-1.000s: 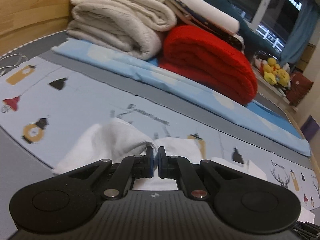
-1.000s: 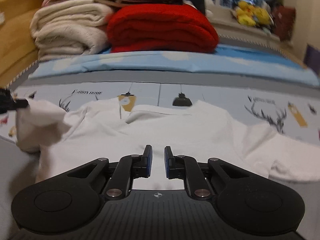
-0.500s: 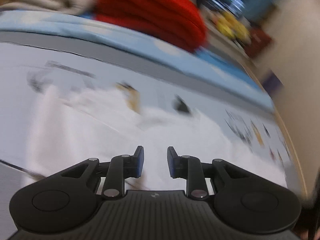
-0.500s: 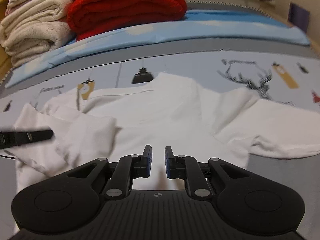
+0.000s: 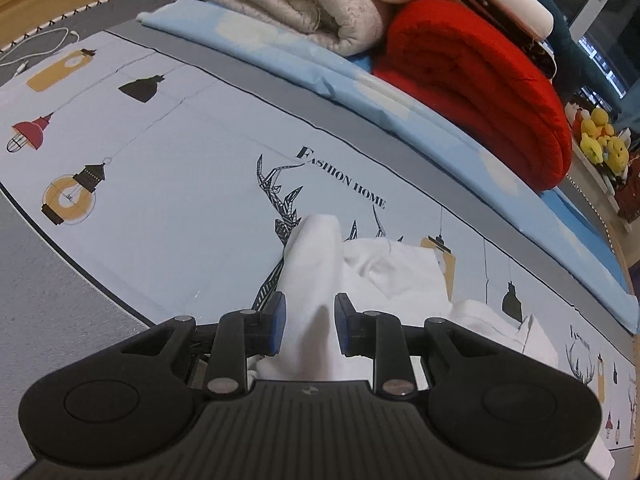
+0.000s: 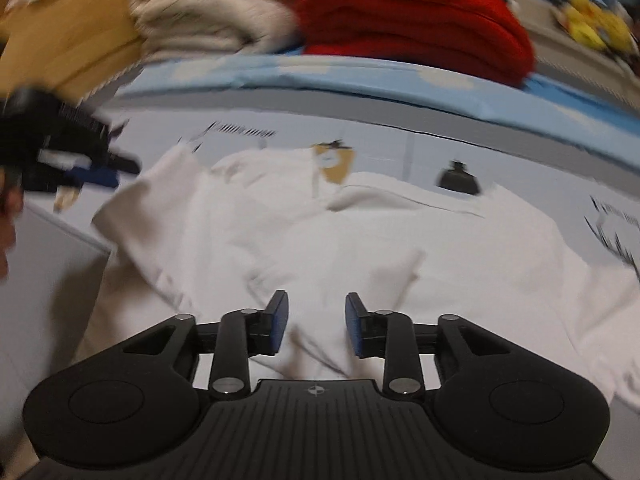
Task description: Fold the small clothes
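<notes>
While the white shirt [image 6: 360, 240] lies spread across the printed bedsheet [image 5: 180, 184], both pairs of tongs hang low over it, pointing down at the cloth. Seen from the left wrist, the left tongs [image 5: 309, 326] stand partly open, and a raised fold of the shirt's sleeve [image 5: 316, 264] runs up between the two blue pads; the left pad seems to brush the cloth at its edge, the right pad stands clear of it, so nothing is pinched. Their jaws have been opening within the last moment. The right tongs [image 6: 316, 322] are also parted, somewhat wider, over the lower middle of the shirt; their jaws have just been opening too, and the cloth lies beneath the gap with neither pad pressing on it. That view is smeared by motion, so fine creases cannot be read. In it the left tongs show as a dark shape at the shirt's left edge, beside the sleeve. Beyond the shirt, toward the head of the bed, a light blue folded sheet [image 5: 360, 80] lies across the bedsheet, and on it rest a folded red blanket [image 5: 480, 88] and, to its left, a stack of cream blankets [image 5: 300, 0]. Yellow plush toys [image 5: 600, 140] sit to the right of the red blanket, off the bed.
</notes>
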A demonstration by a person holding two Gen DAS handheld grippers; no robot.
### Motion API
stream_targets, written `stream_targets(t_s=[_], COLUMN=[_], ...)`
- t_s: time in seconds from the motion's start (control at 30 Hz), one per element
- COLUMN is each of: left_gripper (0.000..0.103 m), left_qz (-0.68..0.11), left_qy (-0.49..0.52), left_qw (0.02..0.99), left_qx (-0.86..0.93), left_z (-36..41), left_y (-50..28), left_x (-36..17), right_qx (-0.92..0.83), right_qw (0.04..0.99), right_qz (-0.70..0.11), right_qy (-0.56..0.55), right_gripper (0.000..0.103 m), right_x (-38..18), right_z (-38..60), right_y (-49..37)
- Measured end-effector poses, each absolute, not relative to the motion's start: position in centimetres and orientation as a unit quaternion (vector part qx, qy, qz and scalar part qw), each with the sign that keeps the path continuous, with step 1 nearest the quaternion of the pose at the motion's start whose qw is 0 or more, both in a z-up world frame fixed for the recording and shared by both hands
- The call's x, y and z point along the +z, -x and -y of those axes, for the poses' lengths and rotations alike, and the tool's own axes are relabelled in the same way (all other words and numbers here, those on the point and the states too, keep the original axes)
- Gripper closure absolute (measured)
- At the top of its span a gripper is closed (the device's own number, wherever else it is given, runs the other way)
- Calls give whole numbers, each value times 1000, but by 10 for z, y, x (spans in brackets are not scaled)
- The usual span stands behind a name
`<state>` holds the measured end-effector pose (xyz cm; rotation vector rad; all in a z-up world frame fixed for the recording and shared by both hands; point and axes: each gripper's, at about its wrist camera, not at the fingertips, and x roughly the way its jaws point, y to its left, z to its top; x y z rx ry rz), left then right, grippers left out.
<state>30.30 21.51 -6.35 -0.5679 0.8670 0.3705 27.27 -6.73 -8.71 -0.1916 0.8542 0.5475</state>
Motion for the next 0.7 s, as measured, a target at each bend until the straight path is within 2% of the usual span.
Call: stream_targets(t_s=[0.03, 0.1, 0.3, 0.33, 0.37, 0.43, 0.5, 0.67, 0.7], left_gripper=[75, 72, 72, 72, 72, 72, 72, 72, 72], left_qz=[-414, -417, -416, -416, -415, -414, -411, -414, -416], left_qy=[270, 272, 285, 286, 288, 290, 290, 286, 284], left_qw=[852, 849, 845, 844, 843, 842, 843, 843, 842], left_qx=[175, 174, 180, 182, 184, 187, 191, 191, 190], left_z=[-216, -216, -227, -229, -231, -235, -237, -234, -232], left_y=[-301, -304, -301, -300, -300, -299, -299, -299, -299], left_x=[-63, -63, -62, -61, -61, -60, -59, -59, -60], right_qx=[264, 267, 262, 255, 245, 244, 222, 68, 23], right_qw=[868, 863, 848, 846, 847, 851, 879, 950, 946], right_qz=[-408, -412, -418, -418, -418, -416, -396, -268, -269], right_qy=[103, 123, 195, 209, 218, 208, 148, -145, -178], right_gripper=[64, 64, 65, 76, 92, 100, 101, 101, 101], right_x=[-89, -96, -121, -125, -126, -121, -104, -52, -54], right_z=[63, 54, 34, 32, 32, 37, 53, 150, 168], right_y=[-272, -271, -267, -267, -267, -269, -277, -289, -291])
